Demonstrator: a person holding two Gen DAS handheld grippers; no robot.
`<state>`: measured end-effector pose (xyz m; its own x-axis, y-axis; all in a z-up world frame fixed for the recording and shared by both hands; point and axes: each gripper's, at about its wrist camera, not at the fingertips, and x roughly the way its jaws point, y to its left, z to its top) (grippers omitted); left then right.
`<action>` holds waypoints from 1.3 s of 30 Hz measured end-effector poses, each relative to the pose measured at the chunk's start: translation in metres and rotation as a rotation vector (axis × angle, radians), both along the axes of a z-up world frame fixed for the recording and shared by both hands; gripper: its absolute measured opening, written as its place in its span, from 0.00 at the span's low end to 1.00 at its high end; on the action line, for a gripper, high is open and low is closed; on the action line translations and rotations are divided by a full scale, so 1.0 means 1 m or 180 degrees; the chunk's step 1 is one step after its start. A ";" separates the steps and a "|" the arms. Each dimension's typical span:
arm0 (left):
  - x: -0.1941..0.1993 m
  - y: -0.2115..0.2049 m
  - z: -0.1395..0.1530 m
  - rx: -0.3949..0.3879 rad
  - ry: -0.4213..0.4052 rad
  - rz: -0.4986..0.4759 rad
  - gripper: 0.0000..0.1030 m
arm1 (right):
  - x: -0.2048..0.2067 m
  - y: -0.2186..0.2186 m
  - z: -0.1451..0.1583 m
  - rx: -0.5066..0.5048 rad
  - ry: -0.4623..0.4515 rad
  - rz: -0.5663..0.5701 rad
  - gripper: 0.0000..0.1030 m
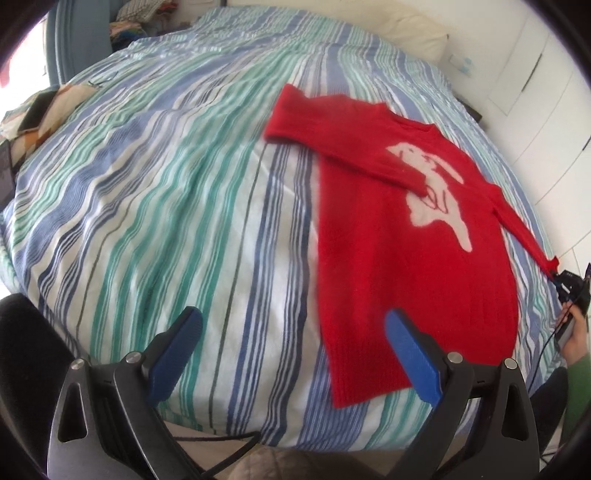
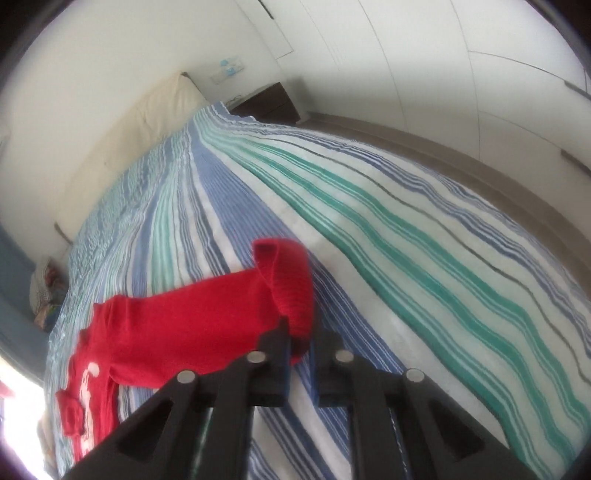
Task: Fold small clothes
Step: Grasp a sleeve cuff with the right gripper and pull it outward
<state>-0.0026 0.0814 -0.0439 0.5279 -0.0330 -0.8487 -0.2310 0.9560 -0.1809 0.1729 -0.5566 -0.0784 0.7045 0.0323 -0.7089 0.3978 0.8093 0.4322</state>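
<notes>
A red sweater with a white animal figure lies face up on the striped bed cover. Its far sleeve is bent back across the chest. My left gripper is open over the sweater's lower hem, and its blue pads hold nothing. At the right edge, my right gripper pinches the tip of the other sleeve, which is stretched out straight. In the right wrist view my right gripper is shut on that red cuff, and the sleeve runs back to the sweater's body.
A cream headboard stands at the far end, with white wardrobe doors on the right. A patterned cloth with a dark flat device lies at the bed's left edge. A dark nightstand is beside the bed. A green-sleeved hand carries the right gripper.
</notes>
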 end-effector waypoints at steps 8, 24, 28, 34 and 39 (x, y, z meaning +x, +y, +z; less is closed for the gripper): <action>0.003 -0.004 -0.006 0.0034 0.0099 0.0018 0.97 | 0.004 -0.010 -0.010 0.0296 -0.0014 0.0012 0.23; 0.004 -0.008 -0.011 0.0045 0.0160 -0.0009 0.97 | -0.021 -0.033 -0.016 0.0258 0.0090 -0.0416 0.04; 0.003 -0.010 -0.011 0.0040 0.0177 -0.0014 0.97 | -0.026 -0.036 -0.013 0.0111 0.0147 -0.0563 0.03; -0.001 -0.005 -0.009 0.0098 0.0136 0.0020 0.97 | -0.032 -0.042 -0.017 0.0098 0.0241 -0.0607 0.03; -0.002 0.002 -0.015 0.0061 0.0187 0.0085 0.97 | -0.030 -0.038 -0.015 -0.0028 0.0291 -0.0577 0.04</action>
<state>-0.0043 0.0837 -0.0591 0.4777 -0.0029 -0.8785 -0.2661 0.9525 -0.1479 0.1432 -0.5945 -0.0937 0.6310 -0.0956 -0.7699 0.5746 0.7243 0.3810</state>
